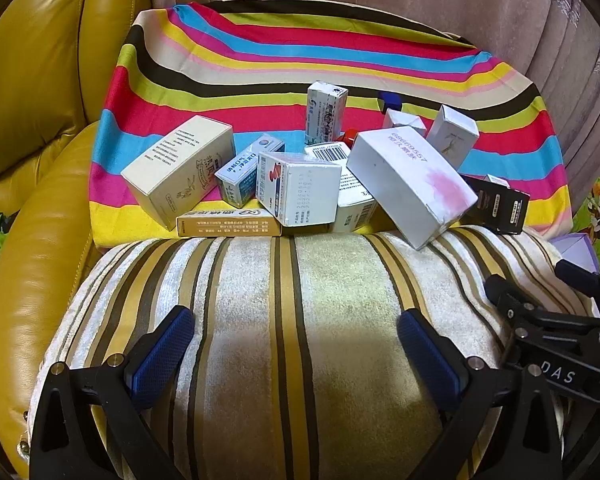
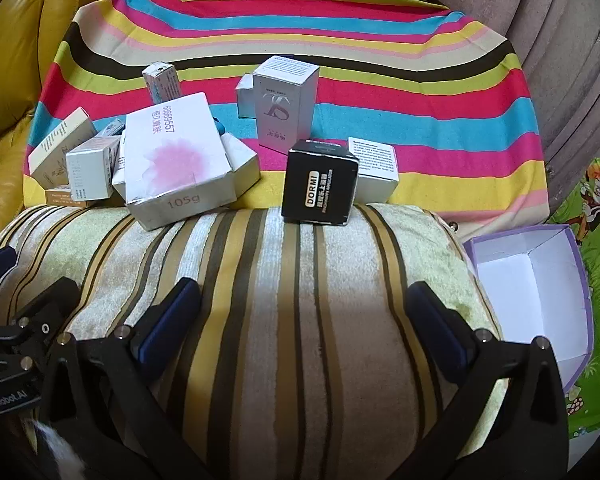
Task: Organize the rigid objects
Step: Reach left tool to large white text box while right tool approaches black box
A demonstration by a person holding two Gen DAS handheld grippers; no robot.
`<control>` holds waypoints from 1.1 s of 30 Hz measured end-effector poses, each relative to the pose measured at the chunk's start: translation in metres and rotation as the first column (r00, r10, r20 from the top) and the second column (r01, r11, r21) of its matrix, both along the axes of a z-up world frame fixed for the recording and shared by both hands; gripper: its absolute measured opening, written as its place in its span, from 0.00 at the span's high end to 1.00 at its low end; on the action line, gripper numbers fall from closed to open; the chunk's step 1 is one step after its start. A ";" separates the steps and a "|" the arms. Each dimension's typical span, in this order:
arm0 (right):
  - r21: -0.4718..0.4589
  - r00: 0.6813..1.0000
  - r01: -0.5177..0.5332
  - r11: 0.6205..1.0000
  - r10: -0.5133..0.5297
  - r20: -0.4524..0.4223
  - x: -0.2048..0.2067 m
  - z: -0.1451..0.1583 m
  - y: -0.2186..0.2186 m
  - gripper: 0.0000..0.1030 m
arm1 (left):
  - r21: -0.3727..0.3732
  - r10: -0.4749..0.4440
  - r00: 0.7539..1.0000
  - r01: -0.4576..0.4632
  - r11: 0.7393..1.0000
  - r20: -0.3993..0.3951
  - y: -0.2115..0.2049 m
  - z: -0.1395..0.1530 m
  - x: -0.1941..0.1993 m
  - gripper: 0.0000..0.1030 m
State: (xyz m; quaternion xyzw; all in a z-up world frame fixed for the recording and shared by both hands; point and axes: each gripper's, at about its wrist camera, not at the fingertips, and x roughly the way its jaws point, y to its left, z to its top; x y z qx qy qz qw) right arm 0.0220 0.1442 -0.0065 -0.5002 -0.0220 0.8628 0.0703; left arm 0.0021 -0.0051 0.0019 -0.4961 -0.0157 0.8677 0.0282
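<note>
Boxes (image 1: 300,176) sit jumbled on the striped cloth (image 1: 260,52), none yet in the empty purple-edged tray (image 2: 536,284), so sorting looks unstarted, left gripper (image 1: 296,344) and right gripper (image 2: 306,320) both wide, holding nothing.

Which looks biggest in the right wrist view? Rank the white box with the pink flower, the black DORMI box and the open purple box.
1. Open purple box, though it lies nearest the camera.
2. White box with the pink flower.
3. Black DORMI box.
</note>
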 end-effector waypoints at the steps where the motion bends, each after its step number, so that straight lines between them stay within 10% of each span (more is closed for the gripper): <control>1: 0.000 1.000 0.000 1.000 0.000 0.001 0.000 0.000 0.000 0.00 | 0.000 -0.005 1.000 0.005 1.000 -0.002 0.000 0.001 -0.001 0.00; 10: -0.021 0.988 -0.130 0.991 0.131 0.078 -0.019 0.012 0.012 0.00 | 0.026 0.016 0.997 -0.014 1.000 -0.081 -0.022 0.029 -0.013 0.00; 20: -0.024 0.985 -0.083 0.996 0.078 -0.155 -0.038 0.057 0.061 0.00 | 0.023 -0.007 0.994 0.009 1.000 -0.109 -0.037 0.034 -0.043 0.00; 33: -0.052 0.975 0.010 0.999 -0.021 -0.223 -0.064 0.054 0.092 0.00 | 0.077 0.003 0.992 0.006 0.997 -0.125 -0.060 0.039 -0.062 0.00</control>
